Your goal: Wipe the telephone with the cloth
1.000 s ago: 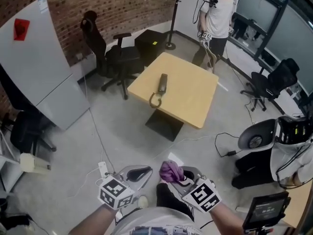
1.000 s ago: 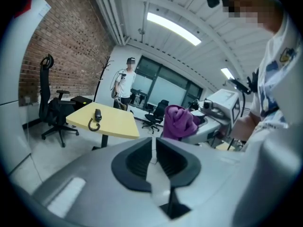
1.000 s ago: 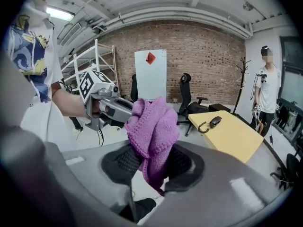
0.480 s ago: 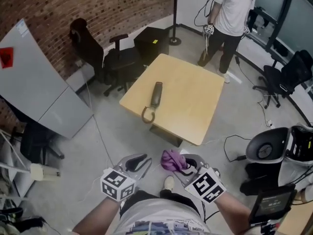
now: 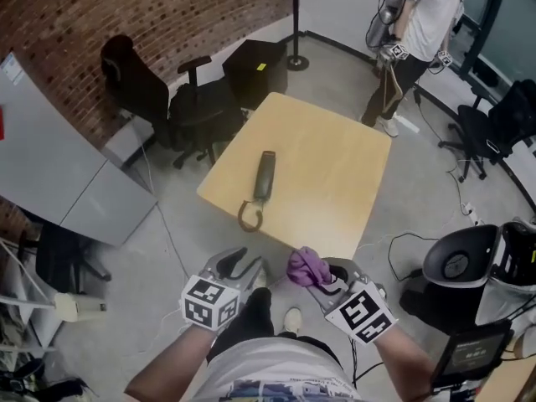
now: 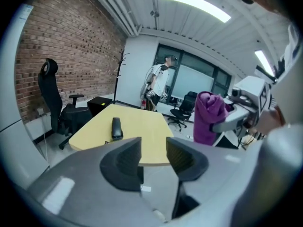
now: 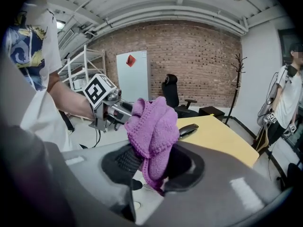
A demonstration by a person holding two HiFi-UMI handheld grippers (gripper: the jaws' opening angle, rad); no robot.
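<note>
- R tongs (image 7: 152, 164): clamped on purple cloth (image 7: 152, 124). Cloth is bunched, sticks up above the pads, short tail hangs below them.
- L tongs (image 6: 154, 151): jaws opening, pads apart, nothing btw them.
- Both tongs side by side, near each other, over the floor (image 5: 167, 224), just short of the bench (image 5: 343, 166).
- telephone (image 5: 264, 177): flat on bench, ahead of both tongs, more in line w/ L tongs. Well apart from cloth, untouched.
- cord (image 5: 248, 217): looped at bench edge nearest the tongs, running from the telephone's near end.
- Black office chair (image 5: 146, 95) far ahead-left of L tongs. A person (image 5: 423, 15) stands beyond bench, ahead-right of R tongs.
- Vs 1 s ago: bench + telephone now closer to tongs. L tongs looked nearly closed then. Cloth in same grip in R tongs. Standing person sits further toward the head view's right edge.
</note>
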